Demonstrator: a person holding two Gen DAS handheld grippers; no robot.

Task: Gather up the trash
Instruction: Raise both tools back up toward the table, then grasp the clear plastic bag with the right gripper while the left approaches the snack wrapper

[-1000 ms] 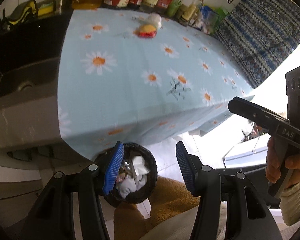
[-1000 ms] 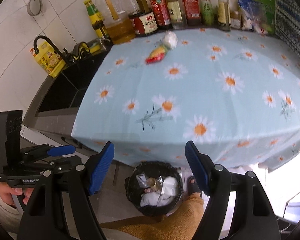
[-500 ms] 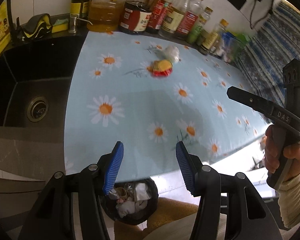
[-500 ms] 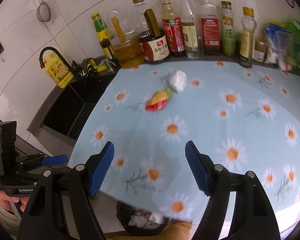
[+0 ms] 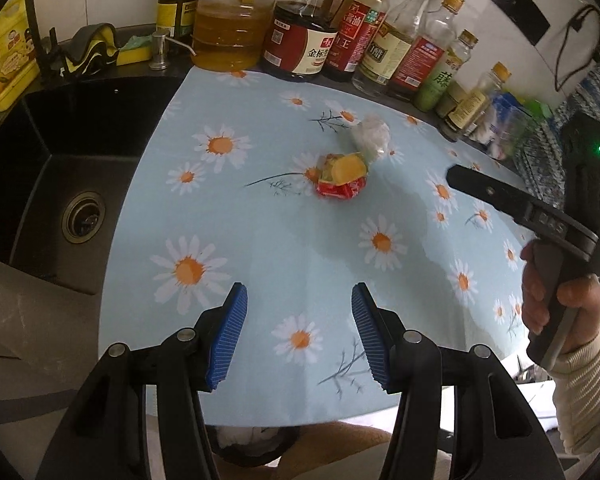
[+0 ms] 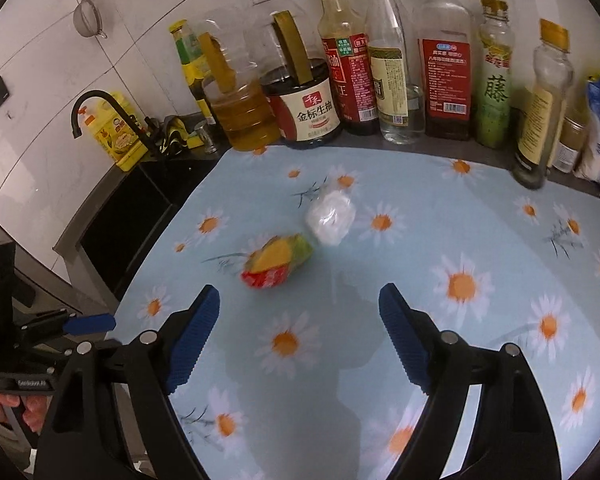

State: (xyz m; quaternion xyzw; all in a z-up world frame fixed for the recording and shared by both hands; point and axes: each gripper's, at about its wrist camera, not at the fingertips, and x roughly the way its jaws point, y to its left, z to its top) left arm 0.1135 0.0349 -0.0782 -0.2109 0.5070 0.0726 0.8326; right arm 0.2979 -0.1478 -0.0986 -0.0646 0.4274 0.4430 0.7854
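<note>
Two pieces of trash lie on the daisy-print tablecloth (image 5: 284, 240): a red and yellow snack wrapper (image 5: 342, 176) (image 6: 278, 266) and, just behind it, a crumpled white plastic wad (image 5: 370, 134) (image 6: 330, 218). My left gripper (image 5: 298, 334) hovers open over the cloth's near part, nothing between its blue pads. My right gripper (image 6: 300, 334) is short of the wrapper, its jaws opening, empty. A dark trash bin (image 5: 256, 442) peeks out below the table's front edge.
Several oil and sauce bottles (image 6: 352, 72) line the back wall. A black sink (image 5: 60, 184) with a tap lies left of the cloth, a yellow detergent bottle (image 6: 116, 136) beside it. A hand (image 5: 556, 304) holds the other gripper at the right.
Both grippers have swung up from the bin under the table edge to over the cloth, closer to the wrapper and wad. The right gripper's jaws stand wider than before.
</note>
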